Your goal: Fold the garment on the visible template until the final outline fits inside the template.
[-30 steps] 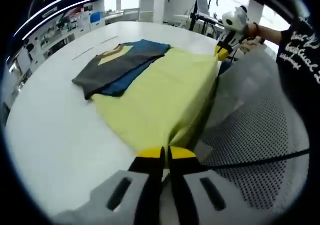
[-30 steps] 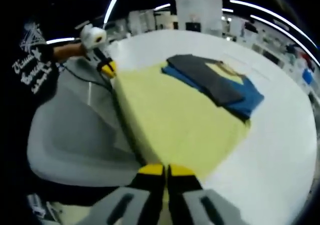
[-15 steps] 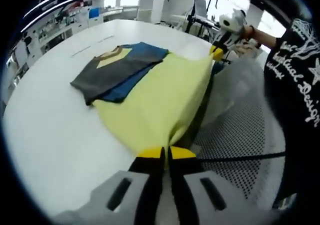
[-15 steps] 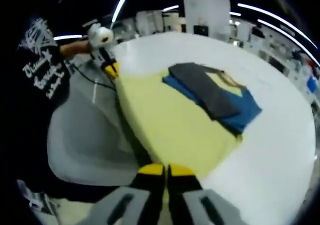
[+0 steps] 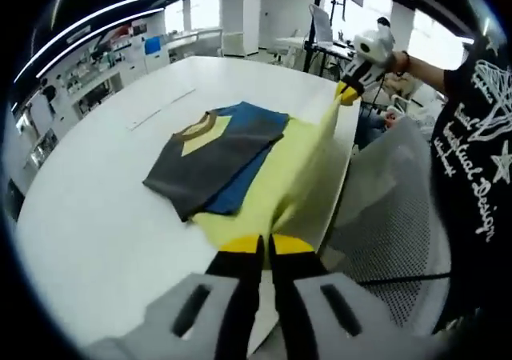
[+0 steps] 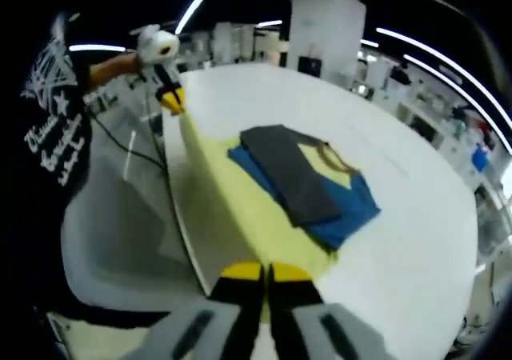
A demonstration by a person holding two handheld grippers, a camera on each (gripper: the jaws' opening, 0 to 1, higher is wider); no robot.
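The template is hard to make out: the left gripper view shows faint pale lines (image 5: 160, 109) on the white table (image 5: 88, 216) at 10 o'clock, too thin to trace.

The garment (image 5: 264, 176) lies on the table near the edge facing the person (image 5: 480, 160). Its yellow hem edge is lifted off the surface and stretched taut between both grippers. Its underside is hidden.

The left gripper (image 5: 265, 246) at 6 o'clock has its jaws pressed together on one hem corner. The right gripper (image 6: 265, 274) is likewise clamped on the other corner.

The garment's long axis runs from the raised hem toward the collar (image 5: 202, 126), which points away from the person. Grey and blue folded panels (image 6: 300, 180) cover the collar end.
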